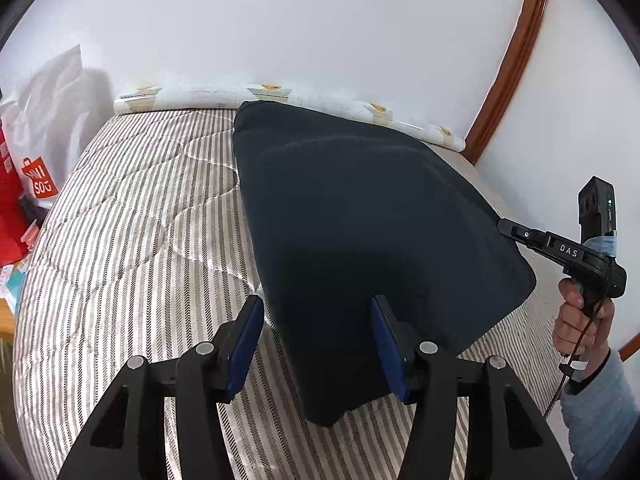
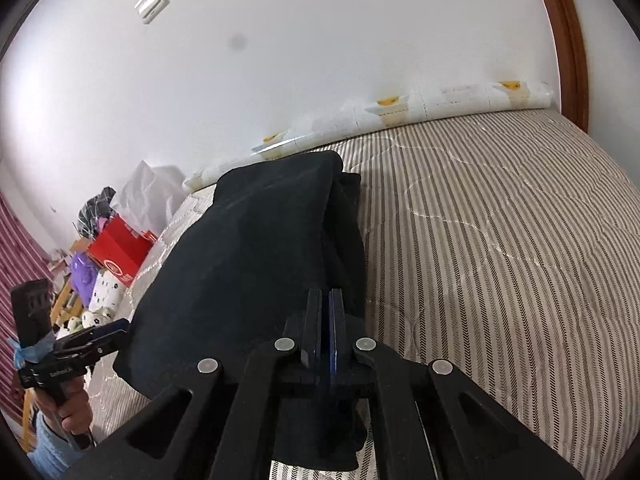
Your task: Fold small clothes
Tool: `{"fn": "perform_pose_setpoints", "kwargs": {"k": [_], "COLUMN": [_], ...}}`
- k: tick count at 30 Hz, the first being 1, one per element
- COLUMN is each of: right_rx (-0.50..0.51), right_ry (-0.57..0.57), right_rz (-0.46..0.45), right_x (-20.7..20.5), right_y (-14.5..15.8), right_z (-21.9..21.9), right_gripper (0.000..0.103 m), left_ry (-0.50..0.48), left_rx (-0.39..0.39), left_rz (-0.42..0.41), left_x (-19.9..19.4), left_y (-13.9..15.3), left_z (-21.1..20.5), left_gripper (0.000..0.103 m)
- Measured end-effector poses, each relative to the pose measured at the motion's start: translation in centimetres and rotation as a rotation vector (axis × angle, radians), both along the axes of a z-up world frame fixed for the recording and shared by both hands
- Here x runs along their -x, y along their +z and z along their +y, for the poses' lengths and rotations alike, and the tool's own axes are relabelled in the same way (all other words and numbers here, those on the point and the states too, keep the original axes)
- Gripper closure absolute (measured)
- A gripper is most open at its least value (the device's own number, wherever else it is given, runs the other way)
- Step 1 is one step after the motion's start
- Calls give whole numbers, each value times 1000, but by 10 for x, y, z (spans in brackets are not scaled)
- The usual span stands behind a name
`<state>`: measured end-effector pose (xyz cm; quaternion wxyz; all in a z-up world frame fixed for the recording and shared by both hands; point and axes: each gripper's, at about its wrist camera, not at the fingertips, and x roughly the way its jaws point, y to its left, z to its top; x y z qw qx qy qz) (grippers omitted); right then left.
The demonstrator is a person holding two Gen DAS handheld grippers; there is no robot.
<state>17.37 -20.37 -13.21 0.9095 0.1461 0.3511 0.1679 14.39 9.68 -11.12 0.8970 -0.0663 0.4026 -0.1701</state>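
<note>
A dark navy garment (image 1: pixel 360 232) lies folded on the striped mattress (image 1: pixel 132 216), its far end near the wall. My left gripper (image 1: pixel 316 340) is open, its blue pads on either side of the garment's near left edge, not clamping it. My right gripper (image 2: pixel 325 328) is shut on the garment (image 2: pixel 248 256) at its near right edge and holds that edge slightly raised. In the left wrist view the right gripper (image 1: pixel 505 227) pinches the garment's right edge. In the right wrist view the left gripper (image 2: pixel 120 330) sits at the garment's left corner.
A white wall runs behind the mattress, with a roll of patterned paper (image 1: pixel 180 98) along its foot. A wooden door frame (image 1: pixel 516 60) stands at the right. Red boxes and bags (image 2: pixel 118 248) are piled beside the bed on the left. The striped mattress (image 2: pixel 500 240) extends to the right.
</note>
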Motion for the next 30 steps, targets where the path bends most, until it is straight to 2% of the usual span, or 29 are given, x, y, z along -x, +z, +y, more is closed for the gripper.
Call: {"fn": "perform_pose_setpoints", "kwargs": {"k": [15, 17, 24, 27, 29, 30], "right_rx": [53, 54, 115, 173, 196, 215], "right_ry": [-4, -15, -70, -110, -140, -159], "right_rz": [-3, 4, -14, -23, -43, -68], "right_x": [3, 4, 31, 50, 66, 80], "right_y": [10, 9, 21, 35, 45, 53], "right_z": [7, 6, 8, 12, 13, 16], "right_gripper": [100, 97, 95, 79, 60, 58], "left_ry": [12, 14, 40, 64, 77, 86], "left_rx": [-21, -23, -20, -24, -26, -26], "left_rz": [0, 0, 9, -9, -24, -35], "left_x": [4, 4, 13, 27, 40, 49], "left_y": [1, 2, 7, 17, 26, 32], "left_z": [-2, -2, -2, -3, -3, -2], "left_gripper": [51, 51, 51, 51, 50, 46]}}
